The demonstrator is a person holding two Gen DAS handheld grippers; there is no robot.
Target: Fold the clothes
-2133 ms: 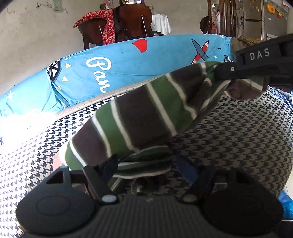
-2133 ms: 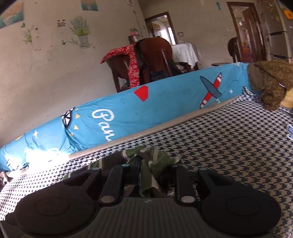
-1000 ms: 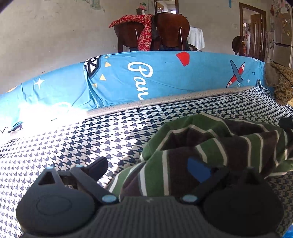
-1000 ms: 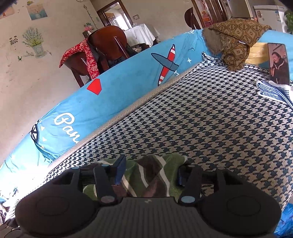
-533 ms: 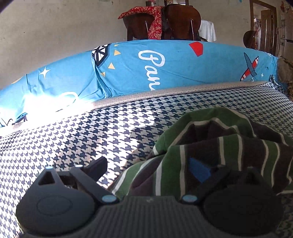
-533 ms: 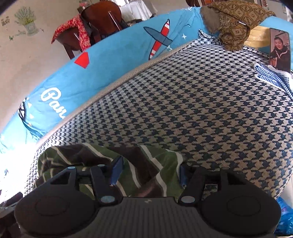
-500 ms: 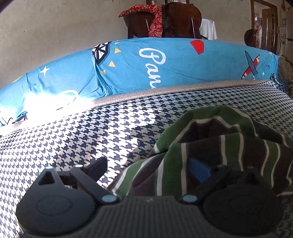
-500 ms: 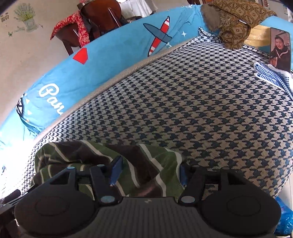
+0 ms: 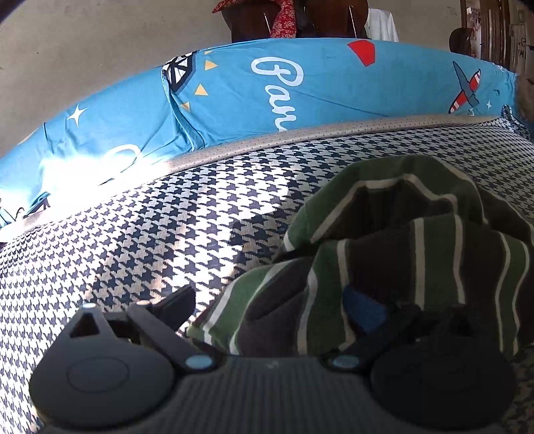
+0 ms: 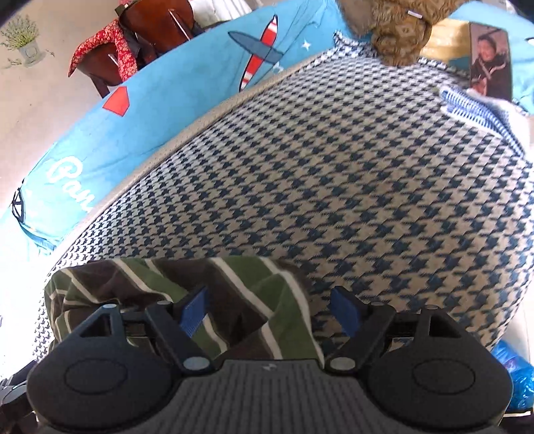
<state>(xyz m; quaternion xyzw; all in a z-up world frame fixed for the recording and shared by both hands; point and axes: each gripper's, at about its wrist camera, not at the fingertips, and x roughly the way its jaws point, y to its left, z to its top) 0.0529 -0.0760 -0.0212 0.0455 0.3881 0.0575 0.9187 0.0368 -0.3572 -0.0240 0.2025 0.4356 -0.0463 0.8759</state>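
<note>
Two grippers sit low over a houndstooth bed cover [image 9: 150, 233], both with fingers spread. In the left wrist view, the left gripper [image 9: 270, 308] is wide apart: its left finger rests on bare cover, while its right finger lies against the crumpled green-and-brown striped shirt [image 9: 400, 240], gripping nothing. The shirt lies bunched on the cover, to the right of that gripper's centre. Behind runs a blue printed sheet [image 9: 300, 86] with an airplane and red pentagon. In the right wrist view, the right gripper [image 10: 270, 308] also gapes, the shirt [image 10: 200, 283] spread beneath its left finger and the gap between them. Farther right lie a brown patterned cloth [image 10: 397, 30] and a phone [image 10: 490, 60].
</note>
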